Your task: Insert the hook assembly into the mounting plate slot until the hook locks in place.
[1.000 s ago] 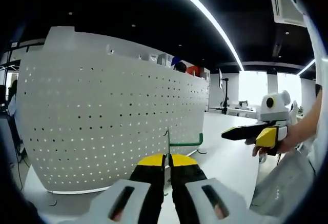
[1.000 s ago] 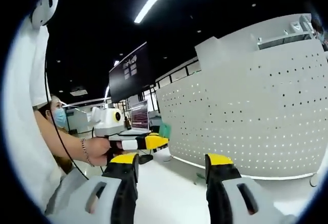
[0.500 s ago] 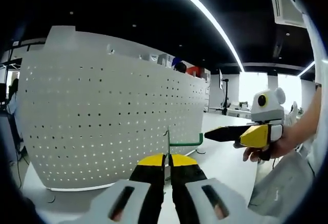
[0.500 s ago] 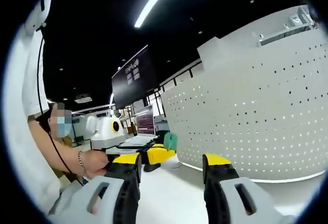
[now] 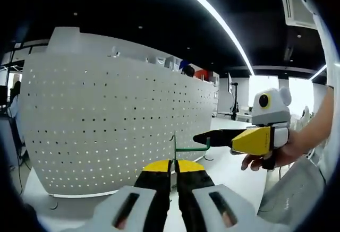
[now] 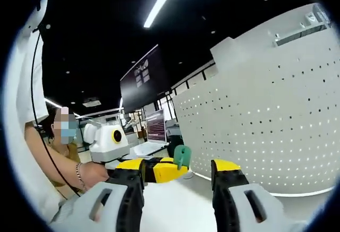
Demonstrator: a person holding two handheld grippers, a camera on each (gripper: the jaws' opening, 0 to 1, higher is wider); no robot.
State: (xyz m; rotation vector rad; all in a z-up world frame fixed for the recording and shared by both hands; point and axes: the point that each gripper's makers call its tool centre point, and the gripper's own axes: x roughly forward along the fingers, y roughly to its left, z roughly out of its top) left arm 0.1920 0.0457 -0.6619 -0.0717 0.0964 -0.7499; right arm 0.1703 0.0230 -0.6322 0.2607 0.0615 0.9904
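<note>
My left gripper (image 5: 172, 166) is shut on the hook assembly (image 5: 191, 148), a thin metal stem with a green hooked arm that points right. It stands just in front of the white perforated mounting plate (image 5: 106, 120), which is upright on the table. The right gripper (image 5: 204, 137) comes in from the right, its dark tips close above the green arm. In the right gripper view, my right gripper (image 6: 178, 171) is open. The green hook (image 6: 182, 156) and the left gripper's yellow jaw (image 6: 159, 169) lie between its jaws. The mounting plate (image 6: 265, 115) stands to the right.
The plate rests on a white table (image 5: 236, 163). A person's hand (image 5: 276, 155) holds the right gripper, and a hand (image 6: 93, 173) holds the left. A dark wall screen (image 6: 141, 78) and a laptop (image 6: 155, 135) stand behind. Desks sit far back.
The right gripper has moved left toward the hook until its tips are just above the green arm. The left gripper and hook have held still by the plate.
</note>
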